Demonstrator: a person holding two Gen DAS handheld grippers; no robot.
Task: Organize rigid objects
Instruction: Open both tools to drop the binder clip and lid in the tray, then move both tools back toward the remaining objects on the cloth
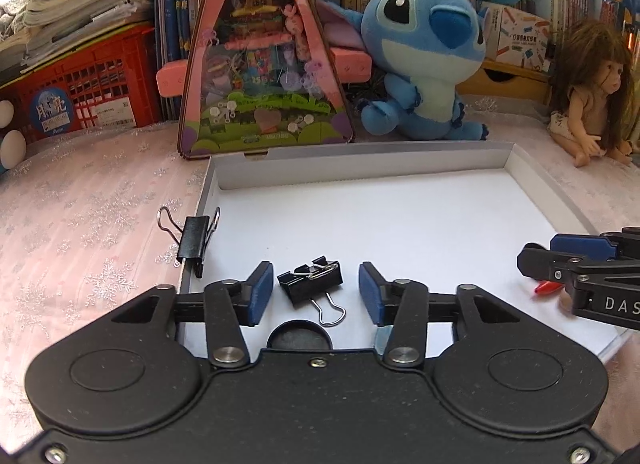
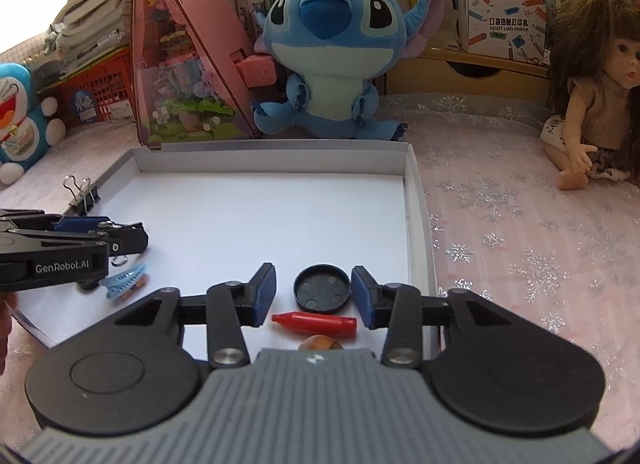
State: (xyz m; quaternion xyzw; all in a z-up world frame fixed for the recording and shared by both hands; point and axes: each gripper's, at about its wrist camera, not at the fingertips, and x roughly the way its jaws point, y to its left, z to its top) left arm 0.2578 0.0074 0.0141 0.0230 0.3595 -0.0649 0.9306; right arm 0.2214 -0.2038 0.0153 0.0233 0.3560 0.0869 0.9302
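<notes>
Inside the white tray (image 1: 400, 224), a black clip (image 1: 311, 279) is seen between the spread left tongs (image 1: 316, 292), untouched; a black lid (image 2: 322, 293) lies between the spread right tongs (image 2: 314, 296).

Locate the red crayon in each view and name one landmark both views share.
Left wrist: red crayon shows only as a tip at the right edge, behind the right gripper.
Right wrist: it lies lengthwise at bottom centre, below the black round lid.
Shared landmark: the blue plush toy behind the white tray.
</notes>
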